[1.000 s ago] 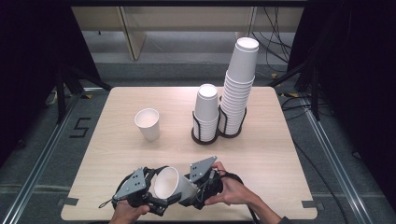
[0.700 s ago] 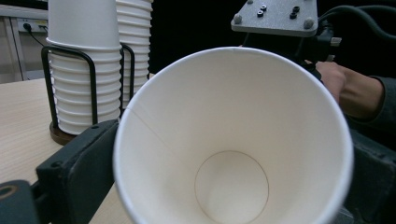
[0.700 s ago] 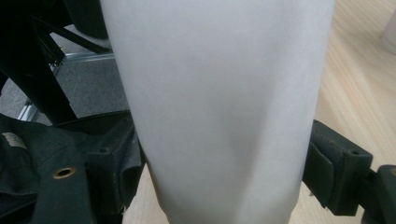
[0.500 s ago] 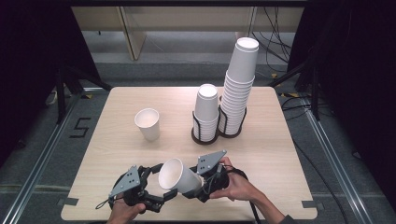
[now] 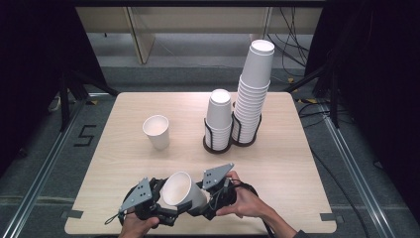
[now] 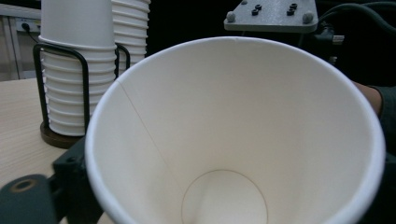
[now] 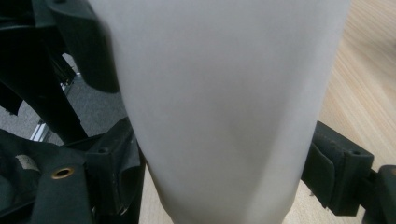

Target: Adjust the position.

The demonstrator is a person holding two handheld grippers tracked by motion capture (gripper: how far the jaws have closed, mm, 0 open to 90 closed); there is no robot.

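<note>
One paper cup [image 5: 182,192], tilted, above the table's [image 5: 297,163] near edge: right gripper [image 5: 214,198] clamps its body; left gripper [image 5: 166,210] jaws, just closing, at its rim, contact unclear. Farther: single cup [image 5: 156,131]; two racked stacks [image 5: 219,119] by the far edge.

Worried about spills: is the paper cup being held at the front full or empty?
Empty. The held cup lies tipped on its side, and its bare white bottom shows with nothing in it.

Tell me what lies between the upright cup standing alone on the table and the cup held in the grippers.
Nothing: in the high view only bare tabletop lies between the lone upright cup and the held cup.
</note>
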